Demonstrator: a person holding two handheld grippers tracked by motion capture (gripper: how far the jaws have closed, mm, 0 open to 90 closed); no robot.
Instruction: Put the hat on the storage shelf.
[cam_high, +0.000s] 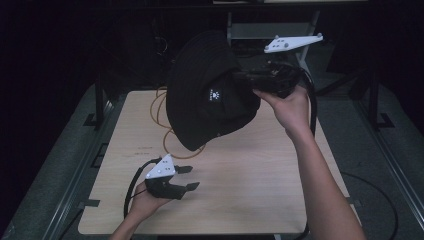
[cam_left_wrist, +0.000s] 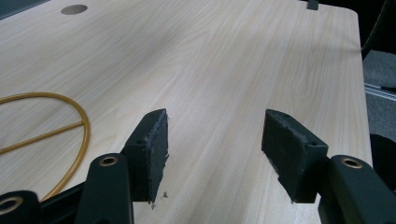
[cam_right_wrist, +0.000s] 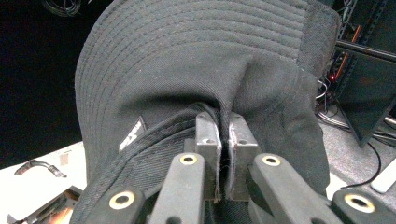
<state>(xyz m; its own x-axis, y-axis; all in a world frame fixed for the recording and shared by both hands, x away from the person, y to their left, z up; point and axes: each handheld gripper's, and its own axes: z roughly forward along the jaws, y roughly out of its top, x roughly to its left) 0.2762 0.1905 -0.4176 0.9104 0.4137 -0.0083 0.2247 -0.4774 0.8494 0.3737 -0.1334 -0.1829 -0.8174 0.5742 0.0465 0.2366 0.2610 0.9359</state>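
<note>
Black bucket hat (cam_high: 210, 95) pinched in right gripper (cam_high: 239, 79) above table's far edge (cam_high: 150, 95), left gripper (cam_high: 189, 177) wide apart, empty, near front-left corner.

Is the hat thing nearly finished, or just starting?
Partway, by the look of it. Done: the right gripper has pinched the black hat and holds it off the table. In hand: carrying it. Left: setting it somewhere, perhaps by the yellow hoop. The left gripper waits open.
</note>
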